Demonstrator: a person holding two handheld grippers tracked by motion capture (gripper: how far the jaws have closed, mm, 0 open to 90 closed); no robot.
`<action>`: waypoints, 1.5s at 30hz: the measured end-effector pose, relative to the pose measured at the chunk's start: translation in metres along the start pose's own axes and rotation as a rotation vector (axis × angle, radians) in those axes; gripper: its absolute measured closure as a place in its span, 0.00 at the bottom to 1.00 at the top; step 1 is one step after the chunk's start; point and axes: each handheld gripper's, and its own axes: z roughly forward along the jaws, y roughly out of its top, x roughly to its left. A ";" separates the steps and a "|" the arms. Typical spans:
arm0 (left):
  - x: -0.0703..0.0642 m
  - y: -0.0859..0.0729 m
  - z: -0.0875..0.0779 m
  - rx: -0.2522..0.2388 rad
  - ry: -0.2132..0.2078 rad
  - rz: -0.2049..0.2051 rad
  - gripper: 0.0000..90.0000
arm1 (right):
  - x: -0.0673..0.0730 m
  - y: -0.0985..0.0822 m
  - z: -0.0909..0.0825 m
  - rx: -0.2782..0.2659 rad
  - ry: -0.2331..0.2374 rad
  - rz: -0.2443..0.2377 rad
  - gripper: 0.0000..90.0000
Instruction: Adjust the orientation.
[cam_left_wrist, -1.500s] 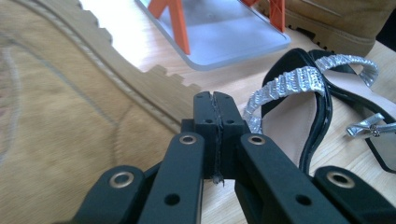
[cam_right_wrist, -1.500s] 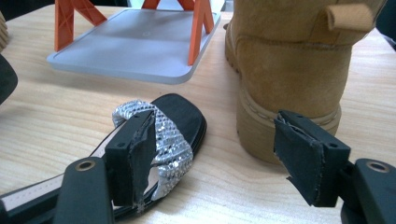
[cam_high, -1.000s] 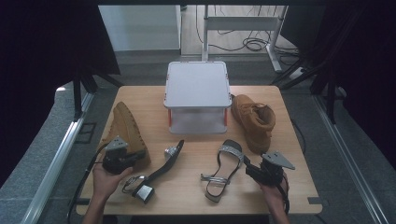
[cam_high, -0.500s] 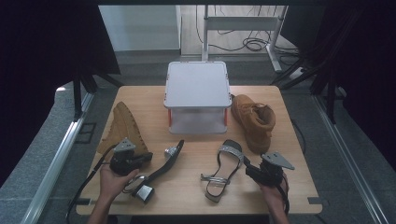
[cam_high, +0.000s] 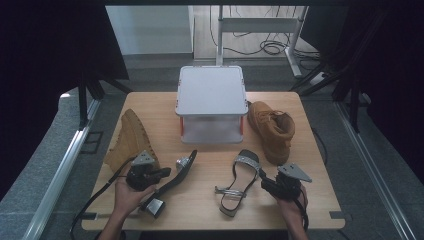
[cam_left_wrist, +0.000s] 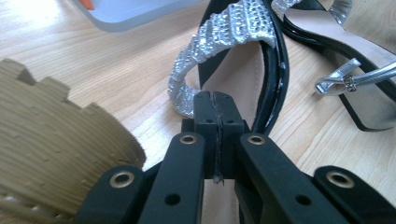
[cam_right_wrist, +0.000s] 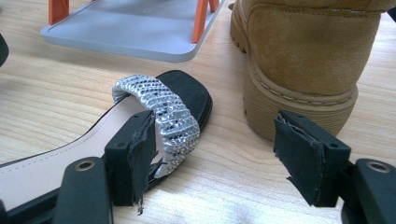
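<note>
Four shoes on the table (cam_high: 310, 200): left boot (cam_high: 131, 140) tipped on its side, then the left gripper (cam_high: 167, 172), jaws pressed together, empty, beside the first sandal (cam_high: 175, 181). Second sandal (cam_high: 239, 182) lies near the wide-spread right gripper (cam_high: 264, 184); second boot (cam_high: 272, 127) upright. One rack (cam_high: 211, 105) behind.

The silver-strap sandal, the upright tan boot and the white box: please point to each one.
Silver-strap sandal (cam_right_wrist: 163, 112), right gripper view, on its woven silver toe strap.
Upright tan boot (cam_high: 272, 127), high view, on its side.
White box (cam_high: 211, 90), high view, on its lid.
</note>
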 end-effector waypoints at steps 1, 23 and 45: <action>-0.001 0.000 0.001 0.003 -0.001 0.003 1.00 | 0.000 0.000 0.000 0.000 -0.002 0.002 0.34; -0.022 0.003 0.011 0.038 -0.005 0.071 1.00 | 0.001 -0.002 0.003 0.014 -0.005 -0.010 0.34; -0.067 0.004 0.036 0.127 -0.103 0.092 0.99 | 0.002 -0.004 0.003 0.021 -0.007 -0.022 0.34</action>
